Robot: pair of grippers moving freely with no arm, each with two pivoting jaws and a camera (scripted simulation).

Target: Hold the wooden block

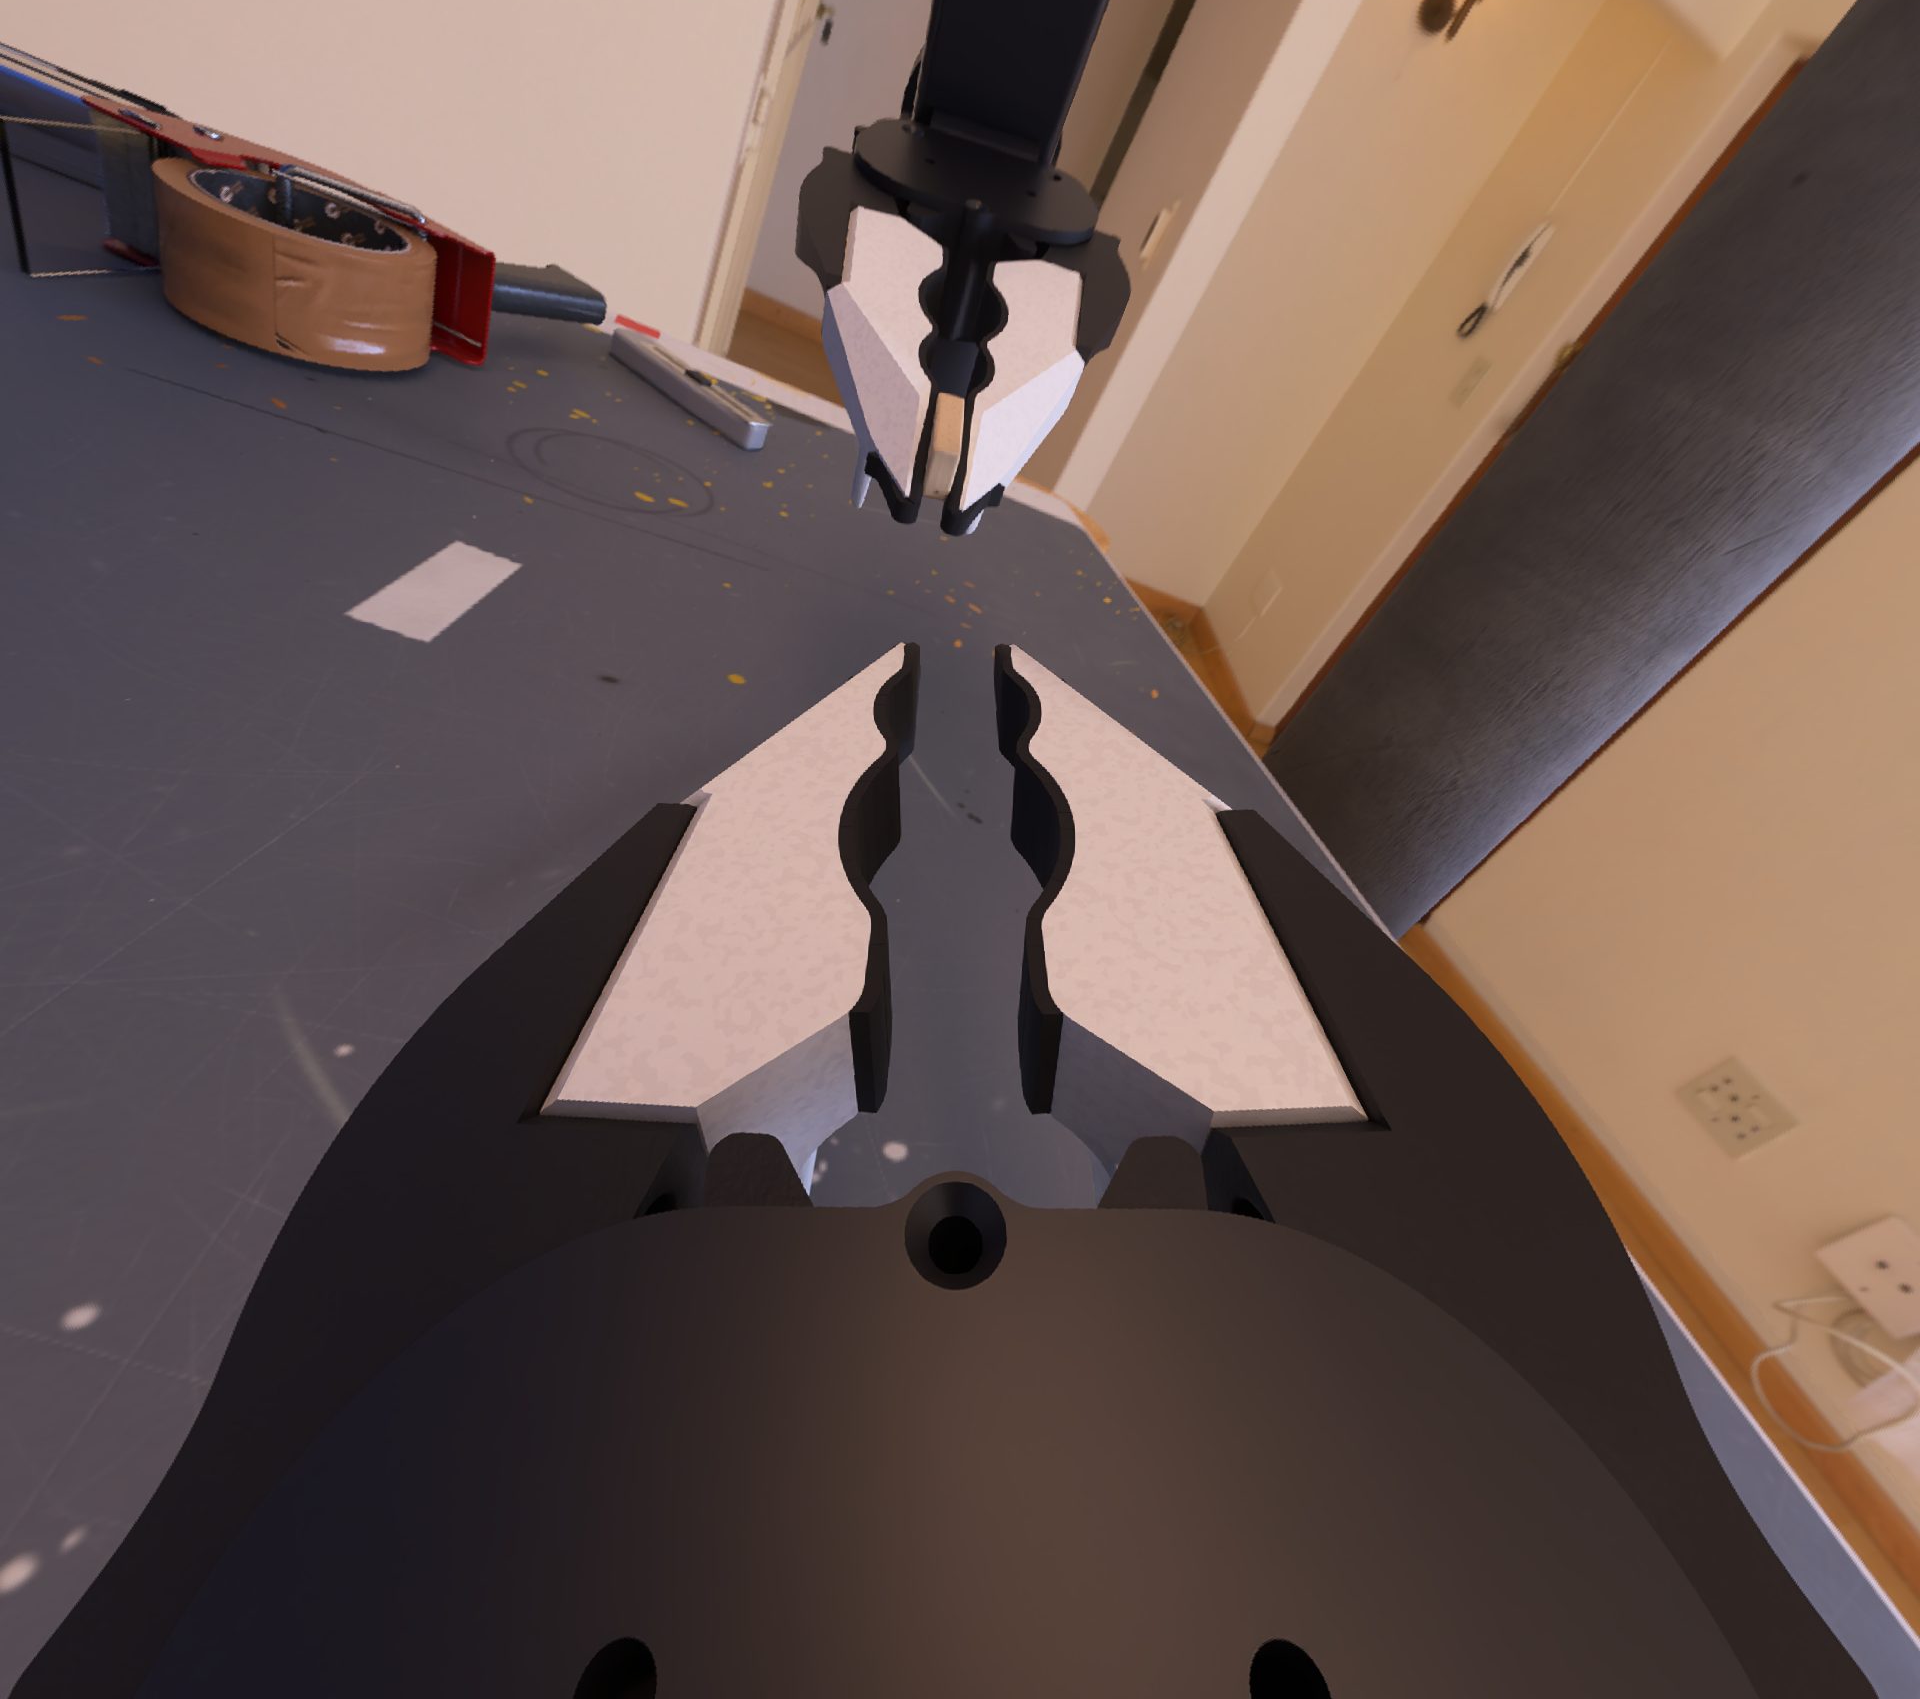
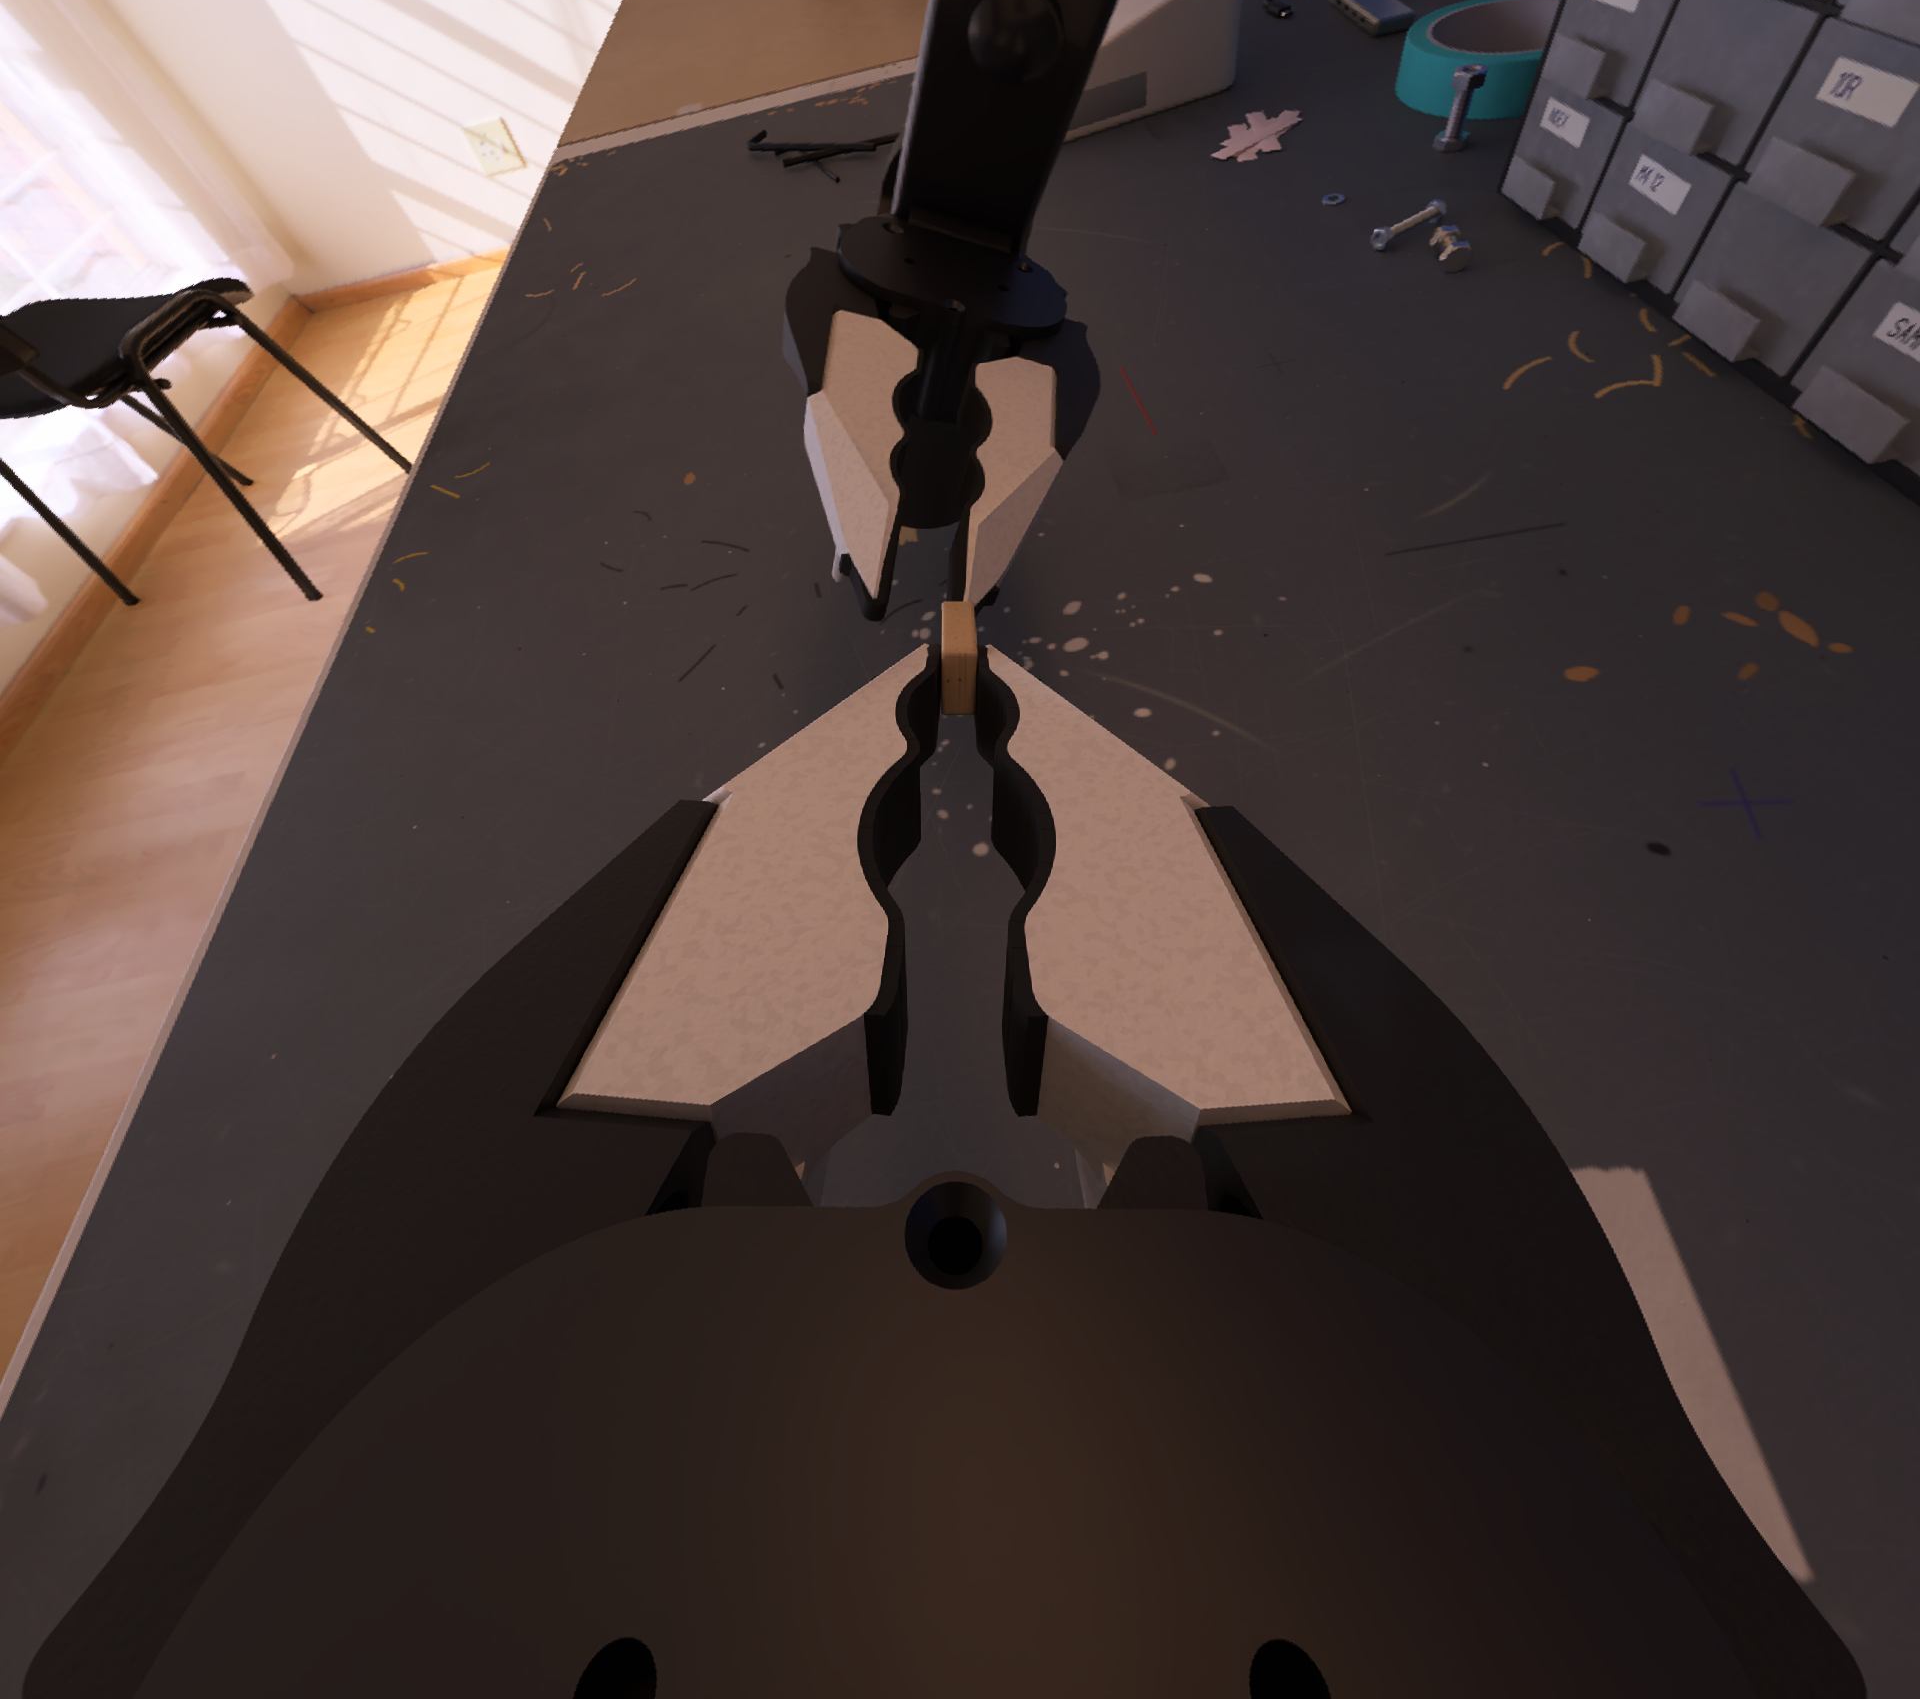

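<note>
Grippers are facing each other tip to tip above a dark grey workbench (image 2: 1351, 714). In the right wrist view, the right gripper (image 2: 956, 657) is filling the lower half of the frame, its fingers reaching toward the centre and clamping a small wooden block (image 2: 957, 660) at the very tips. The block is standing upright, its top poking above the fingertips. Just beyond it, in the upper middle of the frame, the left gripper (image 2: 925, 600) is tilting down toward the block with its jaws apart and nothing between them.

In the left wrist view, the left gripper (image 1: 956, 652) is occupying the lower half, fingers parted with bare benchtop showing in the gap. The right gripper (image 1: 932, 506) is hanging in the upper centre, and only a pale sliver of the block (image 1: 945, 460) is showing between its fingers. A tape dispenser (image 1: 301, 267) is lying at the upper left, partly cut off by the frame edge
</note>
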